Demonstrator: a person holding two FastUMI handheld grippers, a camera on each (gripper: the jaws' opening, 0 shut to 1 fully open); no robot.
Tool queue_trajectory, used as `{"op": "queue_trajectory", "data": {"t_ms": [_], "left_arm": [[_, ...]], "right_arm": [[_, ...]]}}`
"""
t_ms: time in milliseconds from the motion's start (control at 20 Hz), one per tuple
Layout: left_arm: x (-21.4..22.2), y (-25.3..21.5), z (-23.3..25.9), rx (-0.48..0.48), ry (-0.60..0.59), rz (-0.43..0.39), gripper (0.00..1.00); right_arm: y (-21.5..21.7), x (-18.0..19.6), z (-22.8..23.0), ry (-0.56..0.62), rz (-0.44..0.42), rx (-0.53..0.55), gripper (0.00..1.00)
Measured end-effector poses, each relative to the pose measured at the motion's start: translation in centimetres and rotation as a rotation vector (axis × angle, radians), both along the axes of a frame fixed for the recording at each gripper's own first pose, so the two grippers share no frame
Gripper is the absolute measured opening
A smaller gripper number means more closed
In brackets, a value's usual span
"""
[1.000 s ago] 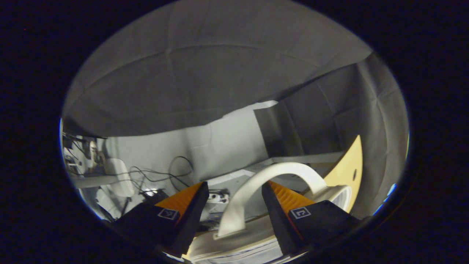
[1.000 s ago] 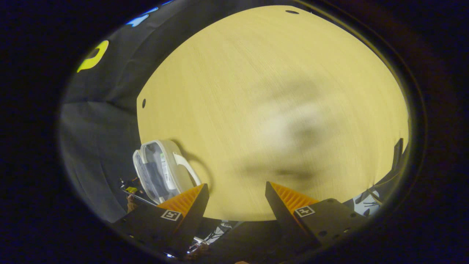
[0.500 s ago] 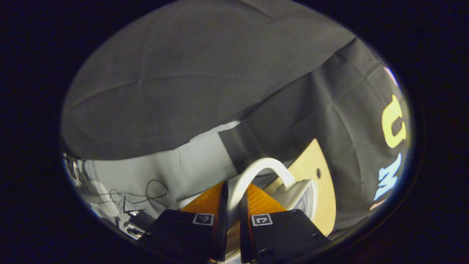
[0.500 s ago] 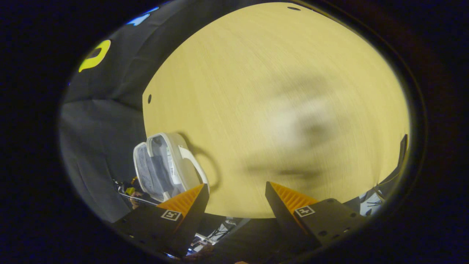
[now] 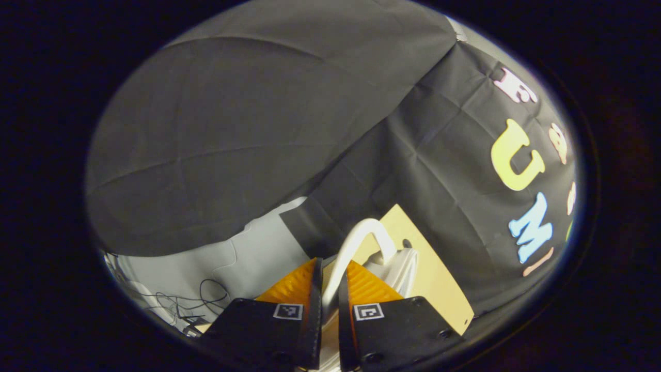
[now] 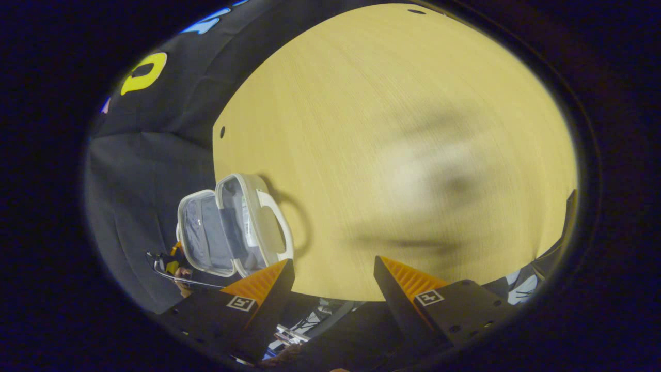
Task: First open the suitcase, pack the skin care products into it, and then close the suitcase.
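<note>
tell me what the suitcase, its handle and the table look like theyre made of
Suitcase: probably clear soft plastic panels with a pale rim; contents show through.
Handle: smooth off-white plastic, likely rigid, holding its arch in the left gripper.
Table: light wood or wood-look laminate, matte, fine straight grain.

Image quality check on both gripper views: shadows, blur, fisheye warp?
Left gripper view: dim overall, booth cloth dark; the white curved suitcase handle is sharp between the left gripper fingers. Right gripper view: the light yellow wooden table is brightly lit, with soft smeared shadows mid-frame and an edge bowed by the lens; the small clear suitcase casts a shadow.
</note>
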State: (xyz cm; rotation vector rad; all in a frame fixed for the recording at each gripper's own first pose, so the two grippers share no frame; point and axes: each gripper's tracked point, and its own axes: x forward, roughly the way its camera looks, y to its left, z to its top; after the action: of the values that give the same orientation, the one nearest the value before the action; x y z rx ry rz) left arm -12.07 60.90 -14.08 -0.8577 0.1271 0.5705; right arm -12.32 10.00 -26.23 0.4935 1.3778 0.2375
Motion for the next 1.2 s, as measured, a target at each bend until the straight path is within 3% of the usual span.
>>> {"op": "queue_trajectory", "data": {"t_ms": [200,500,650,900,1050,1200], "left_arm": [[-0.5,-5.6,4.5,0.132,-0.028,-0.038,0.21],[1.7,-18.8,10.4,0.297,-0.036,-0.14,0.21],[2.5,-26.3,11.4,0.319,-0.054,-0.196,0.21],[4.2,-39.2,5.9,0.366,0.028,-0.285,0.21],[5.2,-45.1,-0.1,0.466,0.203,-0.32,0.24],[6.5,-49.3,-6.2,0.502,0.399,-0.365,0.22]], "right_arm": [[-1.9,-0.6,0.3,-0.014,0.006,0.019,0.95],[-5.8,-0.5,1.1,-0.047,-0.009,0.06,0.95],[-8.1,-0.9,1.4,-0.062,-0.019,0.073,0.95],[-12.3,-0.7,2.7,-0.12,-0.001,0.085,0.95],[-14.3,0.0,4.7,-0.183,0.016,0.088,0.95],[-16.6,1.2,6.9,-0.218,0.012,0.116,0.95]]}}
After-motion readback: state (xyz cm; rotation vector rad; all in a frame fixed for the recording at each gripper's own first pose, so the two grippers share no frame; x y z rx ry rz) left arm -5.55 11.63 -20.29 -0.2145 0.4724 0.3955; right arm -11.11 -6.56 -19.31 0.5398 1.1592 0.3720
